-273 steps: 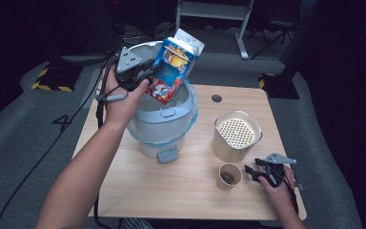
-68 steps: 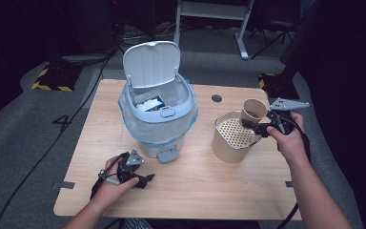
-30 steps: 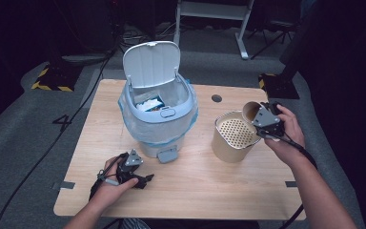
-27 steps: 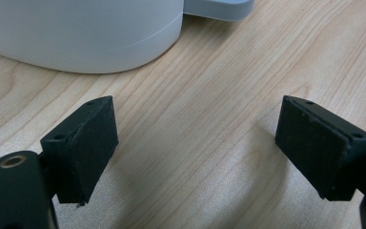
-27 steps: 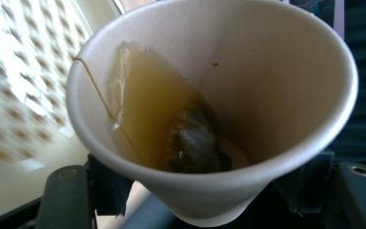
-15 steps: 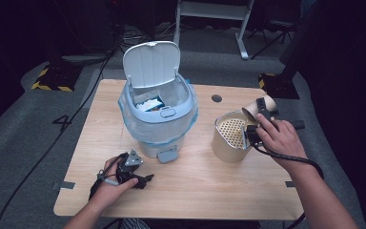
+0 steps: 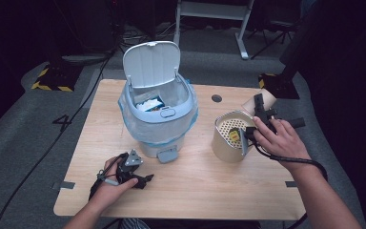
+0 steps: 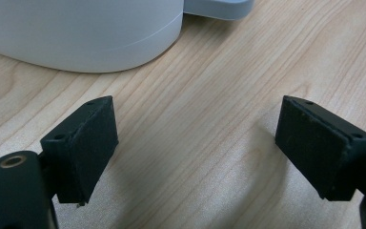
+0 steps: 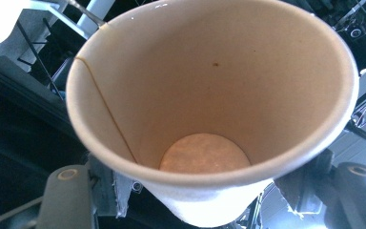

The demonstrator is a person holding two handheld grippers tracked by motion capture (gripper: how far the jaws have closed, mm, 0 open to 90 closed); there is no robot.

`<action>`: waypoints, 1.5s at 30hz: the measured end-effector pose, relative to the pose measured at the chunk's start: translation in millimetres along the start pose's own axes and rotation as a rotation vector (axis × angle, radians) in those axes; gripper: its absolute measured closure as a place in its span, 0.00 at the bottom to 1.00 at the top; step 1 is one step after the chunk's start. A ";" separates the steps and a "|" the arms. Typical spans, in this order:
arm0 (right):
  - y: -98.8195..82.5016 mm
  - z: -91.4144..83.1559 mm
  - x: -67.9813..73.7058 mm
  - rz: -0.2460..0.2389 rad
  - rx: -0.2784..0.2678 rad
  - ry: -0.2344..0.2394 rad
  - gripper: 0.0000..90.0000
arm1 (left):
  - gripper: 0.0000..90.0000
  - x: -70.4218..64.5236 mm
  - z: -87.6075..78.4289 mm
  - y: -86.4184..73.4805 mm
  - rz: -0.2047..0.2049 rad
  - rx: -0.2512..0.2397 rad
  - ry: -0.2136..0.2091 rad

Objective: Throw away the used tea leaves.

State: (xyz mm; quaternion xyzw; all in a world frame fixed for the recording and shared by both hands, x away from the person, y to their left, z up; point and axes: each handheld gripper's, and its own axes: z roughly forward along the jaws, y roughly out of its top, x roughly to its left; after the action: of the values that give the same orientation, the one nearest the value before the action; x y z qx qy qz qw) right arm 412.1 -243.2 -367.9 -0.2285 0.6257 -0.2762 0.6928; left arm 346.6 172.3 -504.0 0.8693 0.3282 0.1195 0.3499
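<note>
While a paper cup [image 9: 209,124] is clamped between the jaws of the right gripper [image 7: 262,116], its open mouth is turned toward that gripper's camera, so the round bottom and the side seam are seen inside; the cup is seen to be empty. From the high view a tan bit of the cup [image 7: 252,100] is seen just behind the gripper, off the tabletop, near the table's [image 7: 209,191] right edge towards the far right corner. Just beside it, on the near-left, a beige perforated canister [image 7: 228,138] is stood upright w/ a small yellow tag showing at its rim. Whether cup and canister touch cannot be told.

At the near left corner area the left gripper [image 7: 132,172] is laid low on the wood, held by the left hand [image 7: 109,183]; its jaws are spread wide apart w/ nothing between them, bare wood grain being seen between the pads [image 8: 83,148].

A light-blue pedal bin [image 7: 157,124] is stood approx. mid-table, closer to the far edge, lid [image 7: 151,64] tipped up and back, a liner fitted, packaging seen inside. Its base [image 8: 76,33] is seen just ahead of the left gripper, not touching. A dark round hole [image 7: 216,98] is set in the table near the far edge.
</note>
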 end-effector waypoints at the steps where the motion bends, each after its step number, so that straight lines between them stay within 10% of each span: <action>1: 0.1 -0.3 -0.1 -0.004 0.002 -0.004 0.36 | 0.16 0.0 0.0 0.0 0.000 0.000 0.000; 32: -1.8 1.0 -2.4 -0.110 -0.003 0.010 0.35 | 0.16 0.3 -0.1 0.0 -0.002 -0.001 -0.003; 36: -12.0 5.0 -8.5 -0.048 0.031 0.020 0.35 | 0.16 0.4 -0.1 0.0 -0.002 -0.001 -0.003; 40: -3.4 3.0 -1.8 -0.095 -0.020 0.032 0.35 | 0.16 0.4 -0.1 0.0 -0.002 -0.001 -0.004; 45: -7.5 5.1 -2.0 0.044 -0.026 0.090 0.35 | 0.16 0.3 -0.1 0.0 -0.001 0.000 -0.003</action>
State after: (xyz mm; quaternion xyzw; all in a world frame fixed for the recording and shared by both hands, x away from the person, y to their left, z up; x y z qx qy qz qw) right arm 416.4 -247.6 -360.9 -0.2111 0.6648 -0.2627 0.6668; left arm 346.8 172.5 -503.9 0.8692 0.3281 0.1180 0.3506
